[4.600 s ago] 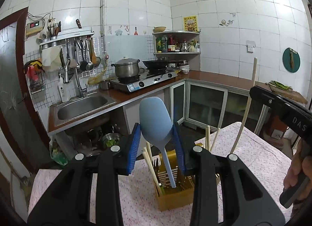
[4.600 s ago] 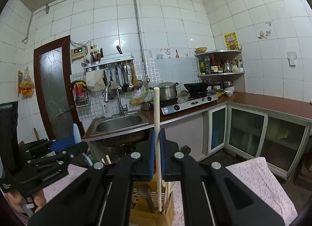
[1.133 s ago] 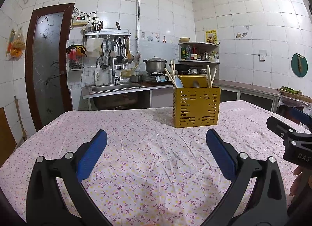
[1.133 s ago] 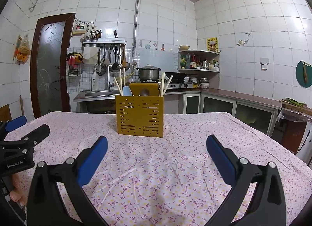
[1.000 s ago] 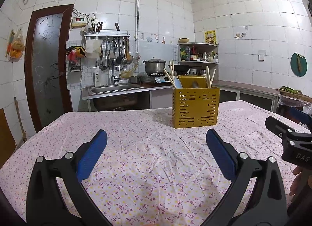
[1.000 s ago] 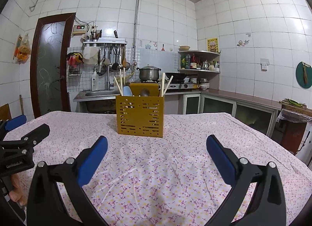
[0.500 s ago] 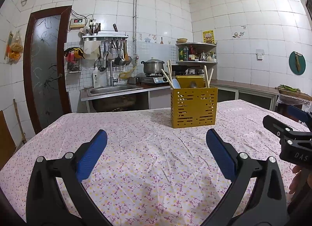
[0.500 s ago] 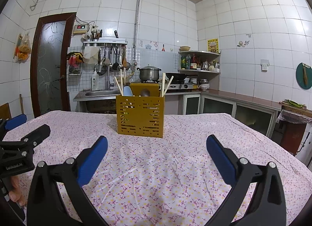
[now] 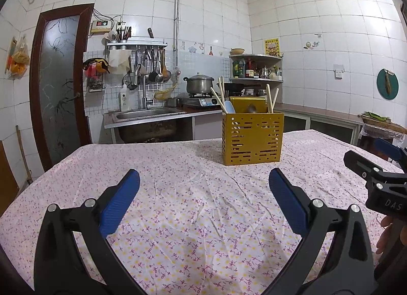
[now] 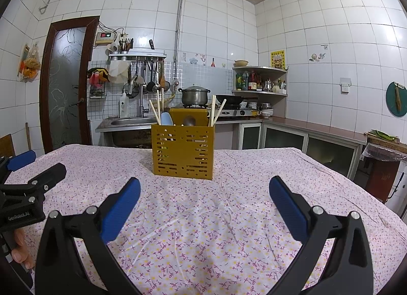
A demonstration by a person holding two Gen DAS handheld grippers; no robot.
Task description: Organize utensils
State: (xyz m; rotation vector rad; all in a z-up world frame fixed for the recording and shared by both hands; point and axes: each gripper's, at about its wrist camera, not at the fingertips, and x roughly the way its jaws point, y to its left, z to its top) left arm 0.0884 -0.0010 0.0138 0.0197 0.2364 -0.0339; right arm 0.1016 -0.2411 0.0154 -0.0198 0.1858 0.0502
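Where each tool gripped a utensil earlier, left tool (image 9: pixel 203 201) and right tool (image 10: pixel 204 202) now gape empty.

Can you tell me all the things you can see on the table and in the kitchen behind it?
utensil holder: one, yellow, upright on the table
spoon: one, light blue, in the holder
chopsticks: several, pale wood, in the holder
tablecloth: one, pink floral, over the table
pot: one, silver, on the stove
sink: one, steel, left counter
left hand-held gripper: one, black with blue pads, open
right hand-held gripper: one, same colours, open
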